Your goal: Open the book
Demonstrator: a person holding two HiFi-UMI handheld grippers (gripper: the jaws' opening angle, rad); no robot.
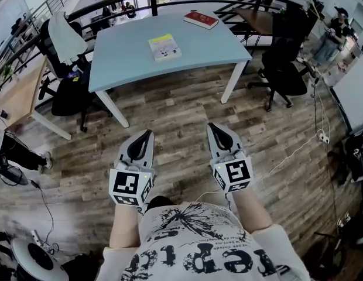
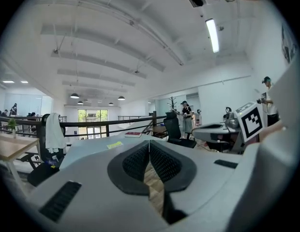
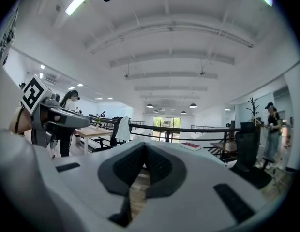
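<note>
Yellow book (image 1: 164,47) rests on smooth blue table (image 1: 126,60), left hand-held gripper (image 1: 148,133) and right hand-held gripper (image 1: 212,126) closed.

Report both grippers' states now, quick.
Left gripper: closed, holding nothing.
Right gripper: closed, holding nothing.

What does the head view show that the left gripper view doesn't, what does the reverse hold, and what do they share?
Only the head view: the person's printed shirt, and the left gripper and right gripper side by side from above, well short of the table. Only the left gripper view: the ceiling with its strip light, and its own jaws shut pad to pad, nothing between them. Both: the table, the yellow book on it, the red book near its far edge, and the chair draped with white cloth.
</note>
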